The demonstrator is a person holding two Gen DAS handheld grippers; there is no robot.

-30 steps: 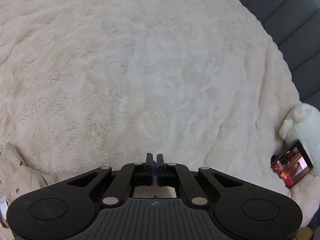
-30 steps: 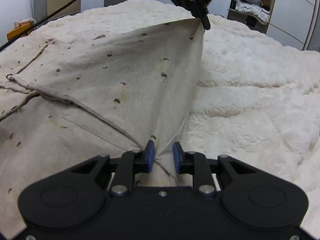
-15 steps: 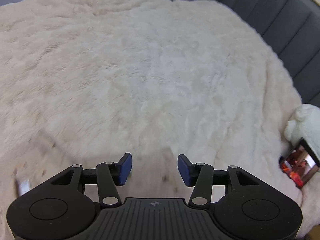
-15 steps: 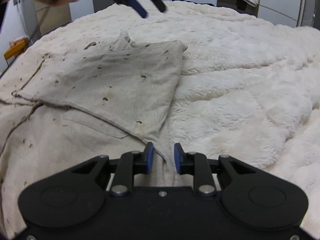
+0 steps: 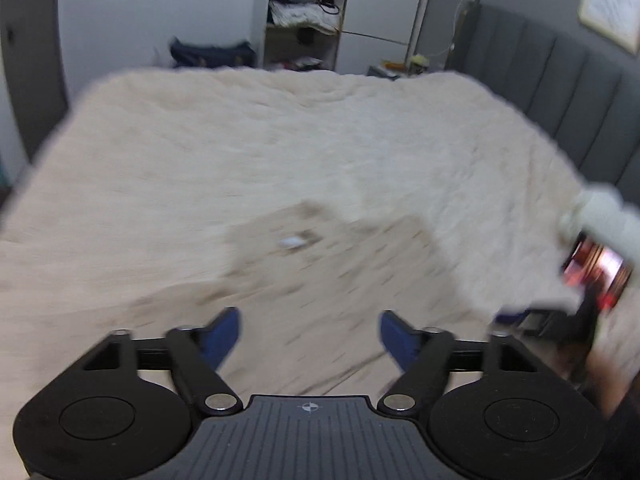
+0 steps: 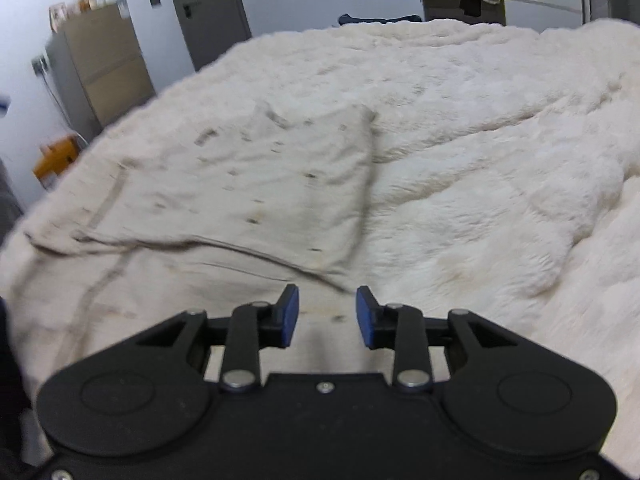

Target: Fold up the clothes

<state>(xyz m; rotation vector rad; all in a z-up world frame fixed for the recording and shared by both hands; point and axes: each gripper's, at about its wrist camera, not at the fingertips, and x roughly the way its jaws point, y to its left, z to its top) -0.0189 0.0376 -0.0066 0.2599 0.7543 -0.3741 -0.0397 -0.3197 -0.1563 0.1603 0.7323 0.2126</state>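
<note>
You have 2 grippers in view: 1 left gripper (image 5: pixel 310 330) with 2 blue pads, and 1 right gripper (image 6: pixel 327 316), also with 2 blue pads (image 6: pixel 289 314). On the bed you see 1 beige garment (image 6: pixel 248 200), lying on 1 cream fluffy blanket (image 6: pixel 500 168). At the right edge of your left view there is 1 phone (image 5: pixel 598 276) with a lit screen and 1 white plush toy (image 5: pixel 604 220) just above it. Behind the bed you can count 1 grey headboard (image 5: pixel 560 92), 1 open wardrobe shelf (image 5: pixel 306 16) with clothes, 1 dark bag (image 5: pixel 212 54), 1 door (image 6: pixel 208 8) and 1 cabinet (image 6: pixel 100 64).
</note>
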